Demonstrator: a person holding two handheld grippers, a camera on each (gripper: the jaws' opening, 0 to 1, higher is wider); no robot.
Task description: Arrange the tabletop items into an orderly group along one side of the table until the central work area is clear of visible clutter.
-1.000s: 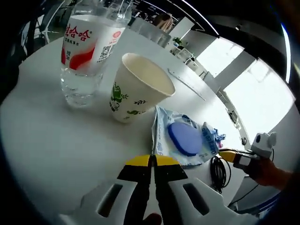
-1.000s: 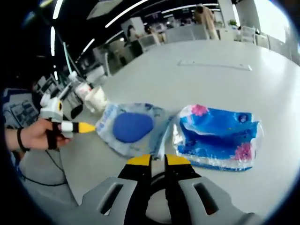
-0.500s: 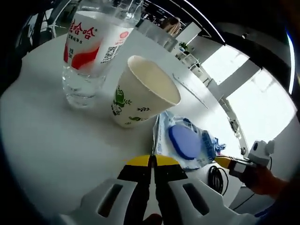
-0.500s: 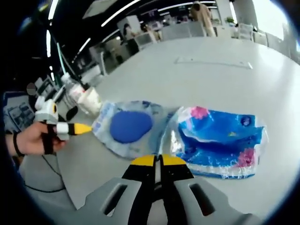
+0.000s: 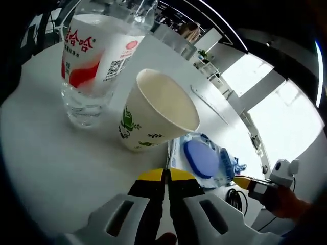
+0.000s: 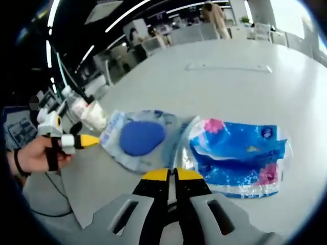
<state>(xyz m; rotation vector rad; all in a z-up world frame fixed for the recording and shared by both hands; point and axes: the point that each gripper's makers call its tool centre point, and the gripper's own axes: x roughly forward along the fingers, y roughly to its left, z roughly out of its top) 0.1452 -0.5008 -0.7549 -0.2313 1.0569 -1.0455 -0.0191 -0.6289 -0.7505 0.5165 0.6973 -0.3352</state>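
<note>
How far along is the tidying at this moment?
Partly done. The water bottle and paper cup stand side by side near the table edge. In hand: the left gripper is shut on the edge of the blue-lidded wipes pack, next to the cup. Left: the blue tissue packet beside the wipes, with the right gripper at its near edge, jaws almost closed.

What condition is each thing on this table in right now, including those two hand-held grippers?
Water bottle: upright, partly filled.
Paper cup: upright, looks empty.
Wipes pack with blue lid: lying flat, lid shut.
Blue packet: lying flat, crumpled.
Left hand-held gripper: shut, empty.
Right hand-held gripper: shut, empty.
</note>
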